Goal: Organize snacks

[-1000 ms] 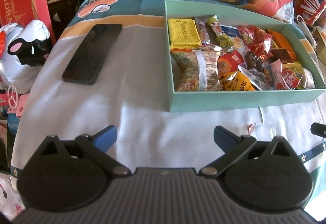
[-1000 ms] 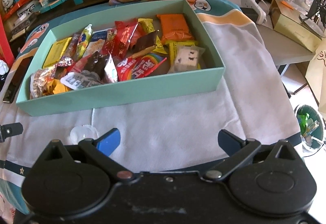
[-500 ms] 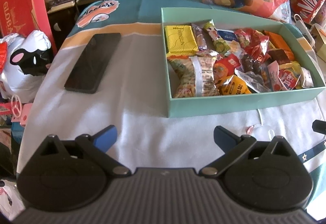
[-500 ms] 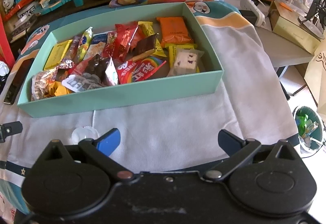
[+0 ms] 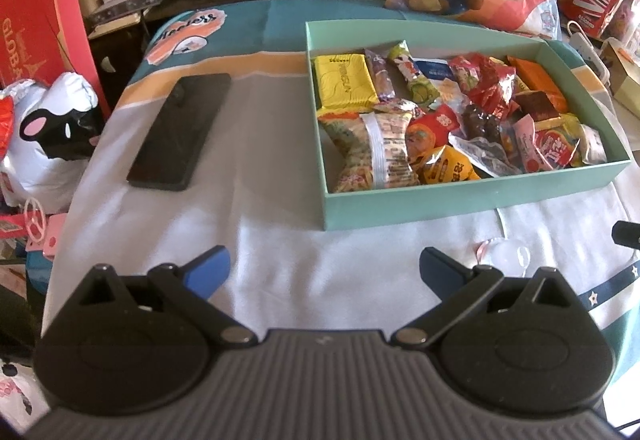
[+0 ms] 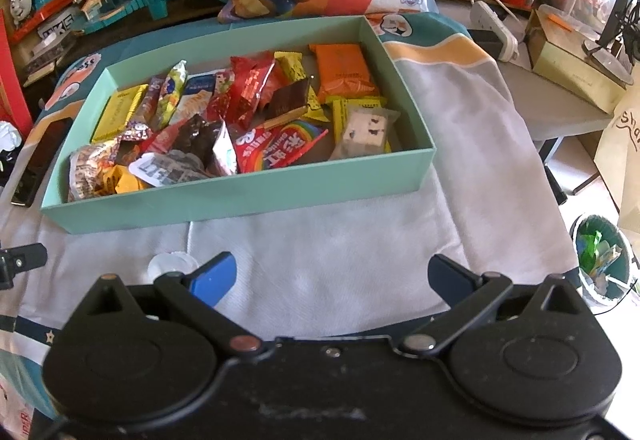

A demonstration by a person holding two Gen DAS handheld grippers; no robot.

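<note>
Snacks [image 5: 448, 119] in bright wrappers fill the mint-green box [image 6: 240, 199] sitting on the cloth-covered tabletop [image 5: 260, 224]. A black phone [image 5: 180, 129] lies left of the box, apart from it. Both the left gripper [image 5: 322, 266] and the right gripper [image 6: 332, 272] hover near the box's front wall, jaws spread wide and empty.

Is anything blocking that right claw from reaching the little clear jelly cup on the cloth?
Nothing visible does. The jelly cup lies on bare cloth just ahead of the open right claw, beside its left finger, in front of the box.
</note>
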